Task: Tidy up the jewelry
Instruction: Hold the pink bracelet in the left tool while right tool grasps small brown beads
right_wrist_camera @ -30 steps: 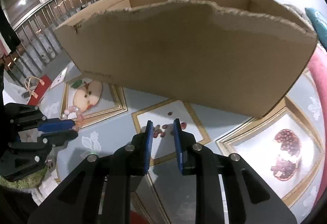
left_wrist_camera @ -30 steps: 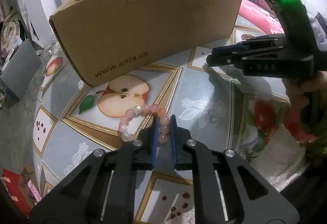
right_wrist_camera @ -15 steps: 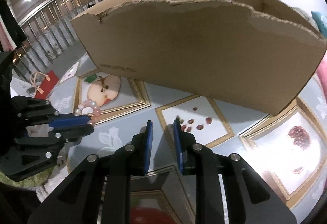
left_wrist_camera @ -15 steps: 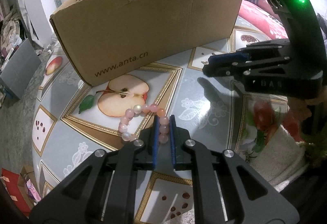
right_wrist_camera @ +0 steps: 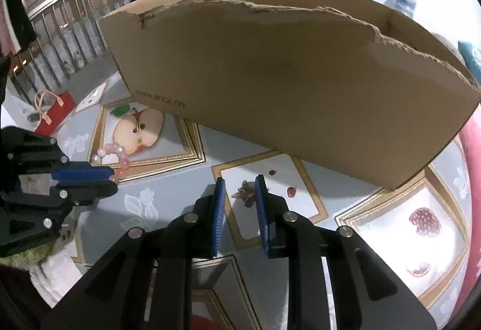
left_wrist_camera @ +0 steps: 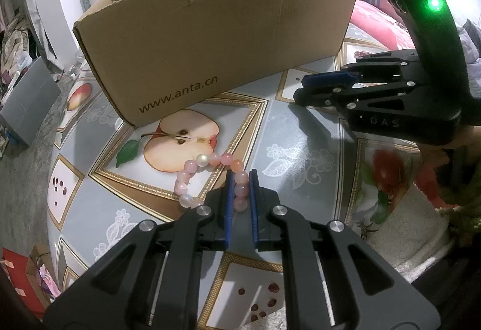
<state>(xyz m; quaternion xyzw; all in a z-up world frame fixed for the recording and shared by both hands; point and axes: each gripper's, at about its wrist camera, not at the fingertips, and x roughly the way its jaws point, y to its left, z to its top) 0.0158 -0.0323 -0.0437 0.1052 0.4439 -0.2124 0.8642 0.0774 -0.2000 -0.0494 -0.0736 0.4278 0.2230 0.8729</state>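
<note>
A bracelet of pink, orange and white beads [left_wrist_camera: 207,167] lies on the patterned tablecloth over a printed apple. My left gripper [left_wrist_camera: 240,179] is shut on the bracelet's right side, its blue pads pressed on the beads. The bracelet also shows in the right wrist view [right_wrist_camera: 115,154], at the tip of the left gripper [right_wrist_camera: 112,176]. An open cardboard box [left_wrist_camera: 216,41] stands behind it, also in the right wrist view [right_wrist_camera: 285,83]. My right gripper [right_wrist_camera: 240,182] hovers over the table in front of the box, empty, with a narrow gap between its pads. It also shows in the left wrist view [left_wrist_camera: 300,87].
The tablecloth [left_wrist_camera: 294,149] has framed fruit prints. A red bag [right_wrist_camera: 55,112] lies on the floor at the left, below a railing [right_wrist_camera: 66,26]. Bedding [left_wrist_camera: 378,17] lies beyond the box at the right. A white towel [left_wrist_camera: 405,227] lies at the table's right edge.
The left gripper stays shut on the bracelet in the same place. The right gripper has shifted leftwards along the front of the box.
</note>
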